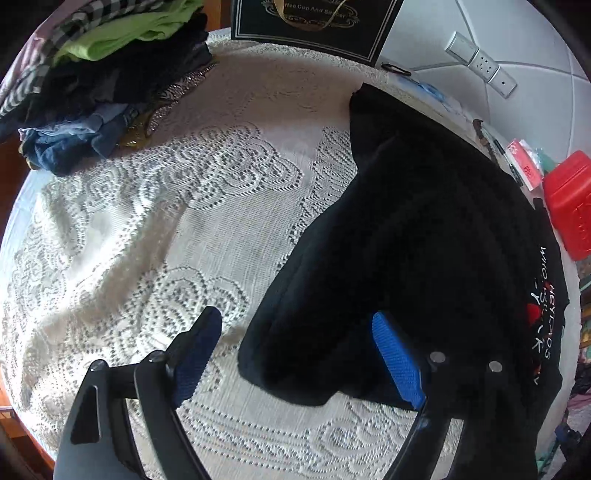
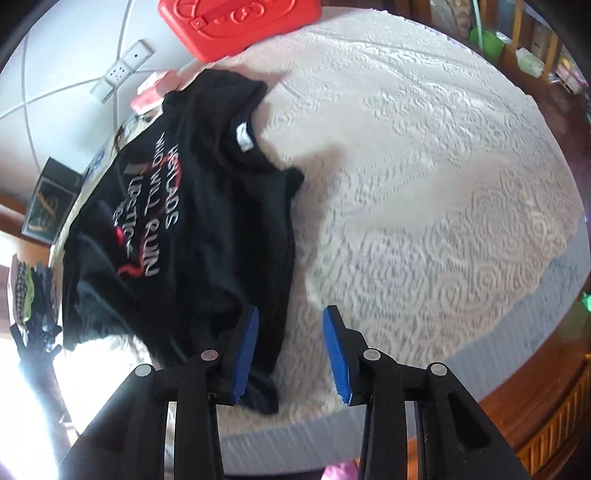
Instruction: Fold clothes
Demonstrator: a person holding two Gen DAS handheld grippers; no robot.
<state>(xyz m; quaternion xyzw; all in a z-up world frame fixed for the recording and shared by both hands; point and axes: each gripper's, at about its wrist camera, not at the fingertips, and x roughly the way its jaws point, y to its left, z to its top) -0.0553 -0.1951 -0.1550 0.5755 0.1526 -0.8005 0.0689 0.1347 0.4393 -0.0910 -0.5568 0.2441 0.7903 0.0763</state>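
Note:
A black T-shirt with white and red lettering (image 2: 177, 229) lies on the white lace bedspread (image 2: 424, 184), partly folded over itself; it also shows in the left wrist view (image 1: 424, 240). My left gripper (image 1: 295, 325) is open, its right finger over the shirt's folded near edge and its left finger over bare lace. My right gripper (image 2: 290, 321) is open just above the shirt's bottom corner, its left finger over the fabric. Neither holds anything.
A pile of unfolded clothes (image 1: 103, 74) sits at the bed's far left. A red plastic case (image 2: 236, 22) and small packets lie by the white padded headboard (image 1: 498, 44). A black box (image 1: 314, 26) stands at the back. Wooden bed frame (image 2: 546, 417) edges the mattress.

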